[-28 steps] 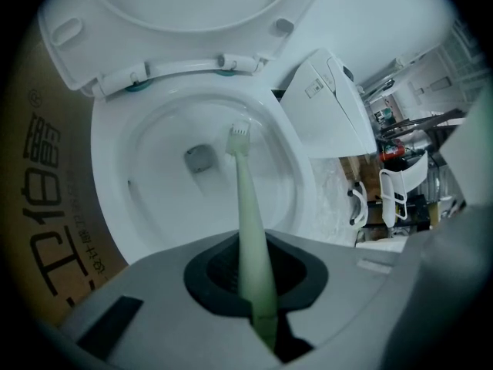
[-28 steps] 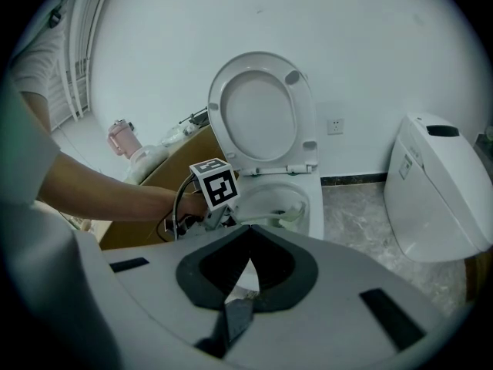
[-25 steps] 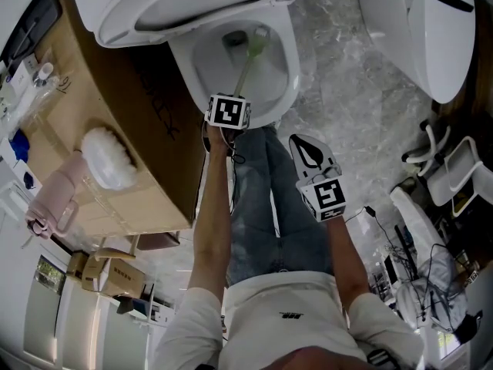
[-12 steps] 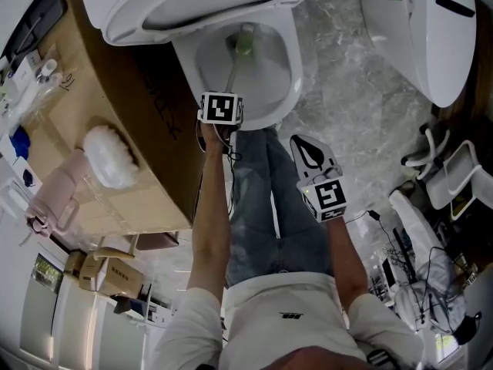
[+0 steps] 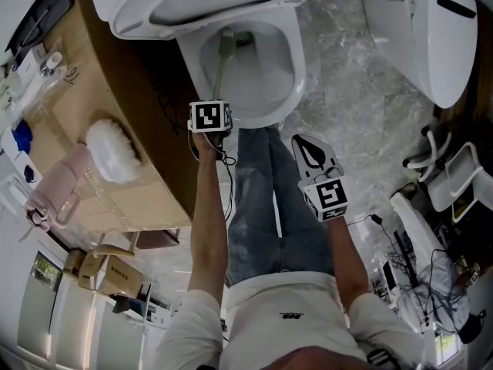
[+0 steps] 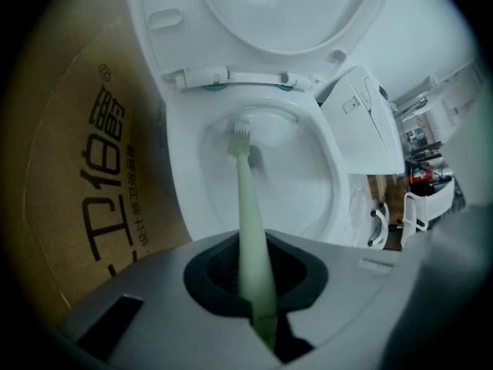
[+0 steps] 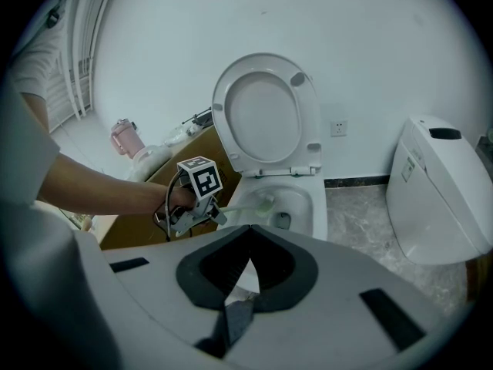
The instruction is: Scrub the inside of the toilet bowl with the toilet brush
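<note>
Left gripper (image 5: 211, 108) is clamped on the pale green handle of the toilet brush (image 5: 221, 66); the left gripper view shows the handle pinched between the dark pads and running straight out from them. Brush head is down inside the toilet bowl (image 5: 297, 62), at the back of the basin just under the hinge edge, a bit left of centre and against the porcelain (whether the bristles are in water I can't tell). Seat and lid (image 5: 192, 6) stand raised. Right gripper (image 5: 304, 142) has its jaws together with nothing between them; it hangs over the person's jeans (image 5: 254, 199), off the bowl's front rim and well apart from the brush. Cardboard box (image 5: 146, 91) sits tight against the bowl's left side, with a white fluffy item (image 5: 112, 151) on its top and a pink container (image 5: 58, 195) just beside that. A second white toilet unit (image 5: 420, 29) stands on the grey marbled floor (image 5: 347, 106), to the right.
</note>
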`<state>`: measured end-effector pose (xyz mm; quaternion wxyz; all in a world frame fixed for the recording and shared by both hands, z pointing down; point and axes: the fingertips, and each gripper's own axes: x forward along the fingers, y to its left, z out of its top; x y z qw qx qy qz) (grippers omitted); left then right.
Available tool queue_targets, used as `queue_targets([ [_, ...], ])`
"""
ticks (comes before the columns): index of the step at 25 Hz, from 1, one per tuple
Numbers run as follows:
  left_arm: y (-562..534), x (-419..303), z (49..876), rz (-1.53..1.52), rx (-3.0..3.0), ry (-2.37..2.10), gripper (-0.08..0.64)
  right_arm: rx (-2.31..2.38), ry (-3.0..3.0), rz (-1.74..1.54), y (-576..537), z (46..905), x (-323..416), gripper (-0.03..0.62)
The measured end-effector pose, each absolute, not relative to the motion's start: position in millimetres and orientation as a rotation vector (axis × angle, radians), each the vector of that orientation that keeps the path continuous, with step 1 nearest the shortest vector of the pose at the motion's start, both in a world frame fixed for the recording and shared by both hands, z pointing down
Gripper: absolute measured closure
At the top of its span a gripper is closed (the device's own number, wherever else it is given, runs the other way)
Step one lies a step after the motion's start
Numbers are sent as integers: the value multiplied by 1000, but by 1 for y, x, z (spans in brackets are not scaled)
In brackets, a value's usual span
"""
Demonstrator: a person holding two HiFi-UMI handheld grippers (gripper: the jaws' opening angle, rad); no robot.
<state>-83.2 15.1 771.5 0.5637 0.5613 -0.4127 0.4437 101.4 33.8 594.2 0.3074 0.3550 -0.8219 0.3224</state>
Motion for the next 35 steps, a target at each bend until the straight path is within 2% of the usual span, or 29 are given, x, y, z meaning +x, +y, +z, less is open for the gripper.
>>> queue_targets([
  [13,61,-93,771,1003,1217,-994,537,935,-2184,839,50,589,102,598],
  [35,139,-43,764,1066,1222,-841,537,966,-2183,842,67,584,124,599],
])
